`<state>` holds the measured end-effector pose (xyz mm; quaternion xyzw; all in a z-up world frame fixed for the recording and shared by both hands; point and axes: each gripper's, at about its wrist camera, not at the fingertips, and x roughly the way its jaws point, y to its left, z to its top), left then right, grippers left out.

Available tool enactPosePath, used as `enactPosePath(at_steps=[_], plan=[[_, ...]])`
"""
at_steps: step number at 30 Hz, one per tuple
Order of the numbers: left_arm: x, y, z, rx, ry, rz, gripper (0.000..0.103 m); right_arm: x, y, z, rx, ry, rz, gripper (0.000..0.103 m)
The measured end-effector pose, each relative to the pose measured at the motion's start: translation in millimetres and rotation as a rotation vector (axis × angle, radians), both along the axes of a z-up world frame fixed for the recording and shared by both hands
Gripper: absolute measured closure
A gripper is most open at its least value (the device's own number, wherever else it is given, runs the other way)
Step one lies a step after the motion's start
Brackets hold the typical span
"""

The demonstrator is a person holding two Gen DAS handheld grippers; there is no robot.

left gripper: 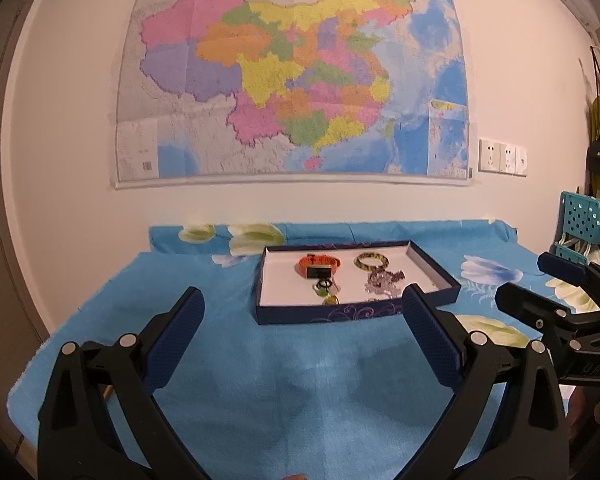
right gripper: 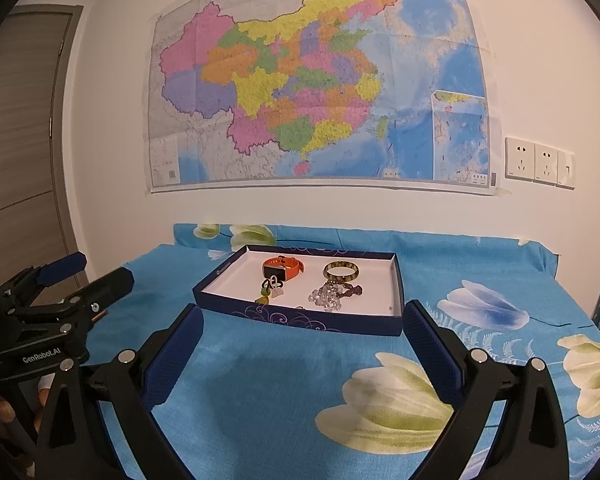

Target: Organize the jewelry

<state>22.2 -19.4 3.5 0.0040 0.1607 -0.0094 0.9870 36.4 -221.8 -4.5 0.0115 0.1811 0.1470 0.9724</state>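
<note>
- The left gripper (left gripper: 302, 302) hangs over the near part of the blue flowered cloth (left gripper: 300, 380), its fingers spread wide and holding nothing.
- The right gripper (right gripper: 302, 316) hangs just to the right of it, likewise spread wide and empty; each one shows at the edge of the other's view.
- A shallow dark blue box (right gripper: 300, 316) with a white floor lies on the cloth beyond both grippers, towards the far wall.
- An orange watch (right gripper: 283, 269) lies in the far left part of the box.
- A green and dark patterned bangle (right gripper: 341, 271) lies to the right of the watch, in the far right part.
- A pale purple bead string (right gripper: 332, 294) is heaped just near of the bangle.
- A small green and yellow charm (right gripper: 265, 295) lies near of the watch, close to the box's near wall.
- A big coloured map (right gripper: 320, 76) hangs on the wall above the table, with white sockets (right gripper: 538, 164) to its right.
</note>
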Motion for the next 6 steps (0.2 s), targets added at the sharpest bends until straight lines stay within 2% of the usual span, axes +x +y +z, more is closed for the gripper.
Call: enactPosePath(at_steps=[4, 6], plan=[[15.7, 8.7, -9.4, -0.025, 0.07, -0.001, 0.006, 9.0, -6.0, -7.9, -0.027, 0.034, -0.009, 0.007], [29.3, 16.4, -18.4, -0.037, 0.124, -0.006, 0.006, 23.7, -18.9, -16.7, -0.059, 0.082, -0.04, 0.007]])
